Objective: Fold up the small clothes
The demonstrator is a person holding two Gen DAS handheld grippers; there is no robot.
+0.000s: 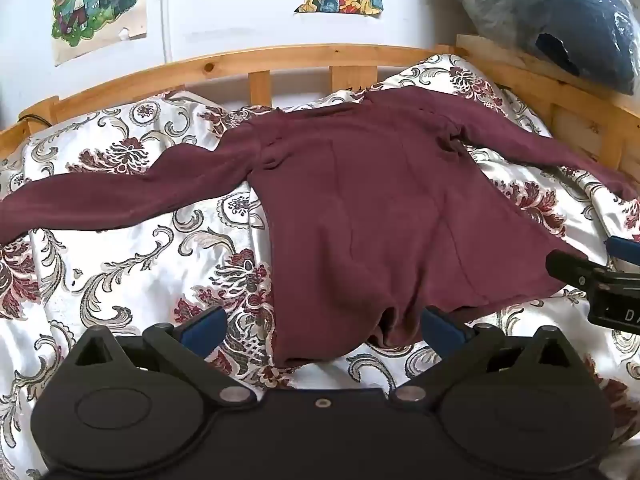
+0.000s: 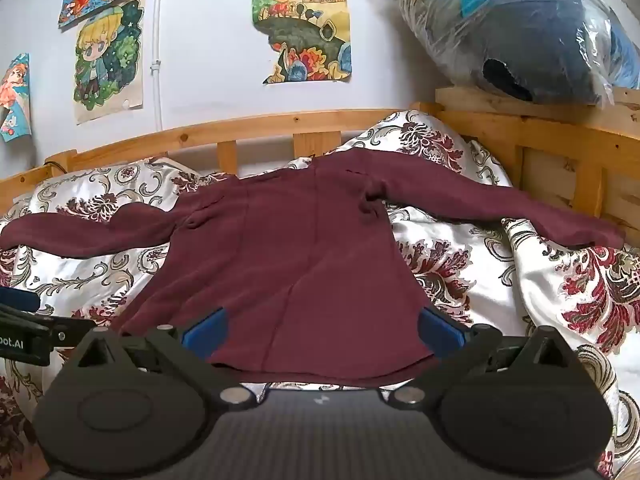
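A maroon top [image 1: 360, 208] lies spread flat on the bed, over a white bedspread [image 1: 120, 280] with a dark red floral pattern; its hem is nearest the cameras and both long sleeves are stretched out to the sides. The left tongs [image 1: 320, 330] stand wide open above the hem's left corner, gripping nothing; the cloth there is bunched into a small fold. The right tongs [image 2: 322, 330] also gape wide and empty, above the right part of the hem. Behind the bed runs a wooden rail [image 2: 240, 132], with drawings [image 2: 108, 60] taped to the wall and a plastic-wrapped bundle [image 2: 520, 28] resting on the frame at right.
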